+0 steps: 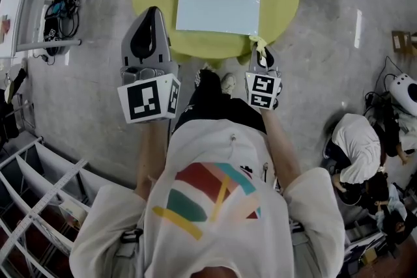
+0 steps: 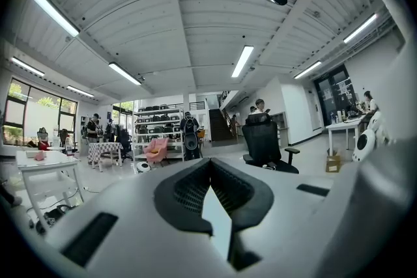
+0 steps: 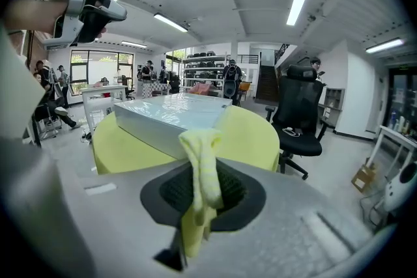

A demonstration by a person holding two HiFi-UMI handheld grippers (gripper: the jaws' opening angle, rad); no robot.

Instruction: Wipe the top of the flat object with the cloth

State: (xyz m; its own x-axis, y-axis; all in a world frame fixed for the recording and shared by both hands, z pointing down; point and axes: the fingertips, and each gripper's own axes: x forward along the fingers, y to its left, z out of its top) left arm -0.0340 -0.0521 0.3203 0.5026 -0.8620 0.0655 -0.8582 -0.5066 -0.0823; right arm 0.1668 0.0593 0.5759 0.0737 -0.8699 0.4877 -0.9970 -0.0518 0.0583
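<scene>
Concrete floor surrounds a round yellow-green table (image 1: 280,3), where the flat object (image 1: 218,10), a pale, glossy, rigid-looking slab, lies flat. Clamped in the right gripper (image 3: 202,189), just short of the slab's near edge, the cloth (image 3: 202,153) droops soft, light and ribbed, and is probably best kept bunched for wiping. The left gripper (image 2: 210,166) is pressed closed on nothing.
</scene>
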